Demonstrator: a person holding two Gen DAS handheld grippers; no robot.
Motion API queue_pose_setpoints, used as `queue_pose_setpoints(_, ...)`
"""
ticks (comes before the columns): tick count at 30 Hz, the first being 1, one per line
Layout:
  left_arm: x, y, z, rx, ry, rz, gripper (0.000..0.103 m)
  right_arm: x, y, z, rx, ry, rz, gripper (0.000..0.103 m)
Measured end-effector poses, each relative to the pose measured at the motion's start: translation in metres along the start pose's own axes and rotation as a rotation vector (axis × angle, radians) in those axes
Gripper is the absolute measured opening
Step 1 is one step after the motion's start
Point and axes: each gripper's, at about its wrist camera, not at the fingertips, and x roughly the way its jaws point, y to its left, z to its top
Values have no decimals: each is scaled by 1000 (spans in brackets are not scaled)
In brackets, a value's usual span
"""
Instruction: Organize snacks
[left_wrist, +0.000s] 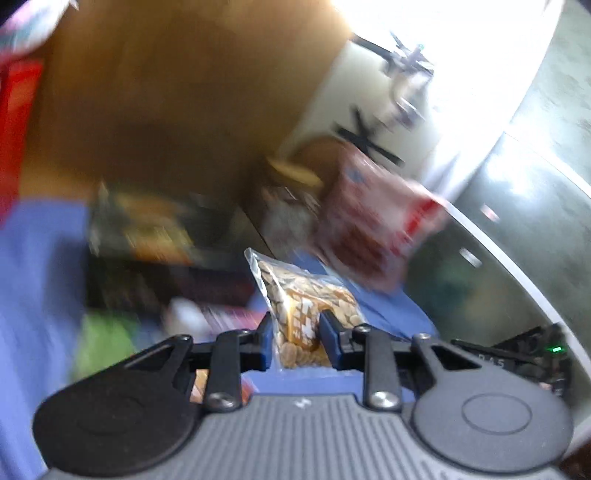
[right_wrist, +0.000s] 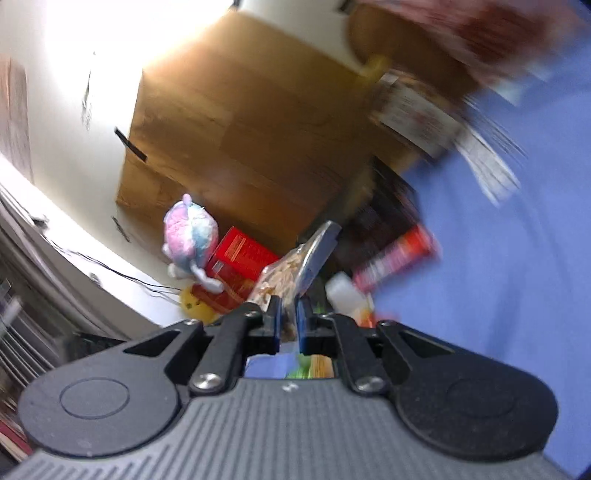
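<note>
My left gripper (left_wrist: 295, 328) is shut on a clear bag of brown round snacks (left_wrist: 306, 299), held above the blue surface (left_wrist: 391, 314). My right gripper (right_wrist: 288, 317) is shut on a clear bag of pale nuts (right_wrist: 291, 273) with a silvery top edge. Both views are blurred by motion. A red and white snack pack (left_wrist: 373, 225) shows to the right of the left gripper's bag. A red snack pack (right_wrist: 395, 258) and a white item (right_wrist: 343, 291) lie on the blue surface (right_wrist: 498, 295) beyond the right gripper.
A large brown cardboard box (left_wrist: 173, 110) stands behind the snacks; it also shows in the right wrist view (right_wrist: 240, 133). A pastel plush toy (right_wrist: 192, 236), a red box (right_wrist: 240, 258) and a yellow object (right_wrist: 195, 306) sit at the left. Dark snack boxes (left_wrist: 147, 277) lie left.
</note>
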Motion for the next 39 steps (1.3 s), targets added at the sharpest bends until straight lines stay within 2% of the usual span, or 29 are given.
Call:
queue_pose_setpoints(3, 30, 27, 40, -3, -19, 96, 29, 57, 10, 34, -124, 26, -84, 14)
queue_pose_setpoints(6, 69, 44, 54, 8, 25, 200, 41, 103, 12, 50, -257, 60, -207, 17)
queue_pose_setpoints(7, 80, 48, 54, 20, 45, 230, 44, 114, 12, 50, -325, 57, -274, 27)
queue_pose_setpoints(9, 93, 52, 54, 40, 69, 284, 44, 122, 12, 48, -438, 28, -385, 39)
queue_pose_setpoints(11, 87, 53, 54, 38, 35, 286, 44, 112, 9, 45, -460, -10, -399, 38)
queue_pose_setpoints(14, 55, 49, 49, 20, -56, 263, 44, 73, 4, 33, -447, -69, -360, 38)
queue_pose_setpoints(17, 22, 32, 29, 29, -117, 209, 44, 30, -6, 6, -384, -91, -339, 38)
queue_pose_setpoints(21, -9, 2, -24, 75, -136, 153, 48, -24, -29, -54, -300, -88, -359, 38)
queue_pose_setpoints(24, -15, -29, -78, 146, -127, 149, 48, -53, -36, -95, -267, -86, -404, 38)
queue_pose_setpoints(27, -9, -49, -122, 191, -93, 166, 48, -77, -31, -121, -246, -89, -433, 38)
queue_pose_setpoints(29, -9, -53, -139, 212, -86, 192, 48, -89, -20, -137, -287, -90, -455, 38)
queue_pose_setpoints(35, -4, -56, -163, 245, -80, 303, 48, -109, -1, -158, -320, -99, -455, 38)
queue_pose_setpoints(39, -11, -49, -167, 261, -80, 317, 50, -110, 0, -163, -312, -105, -456, 38)
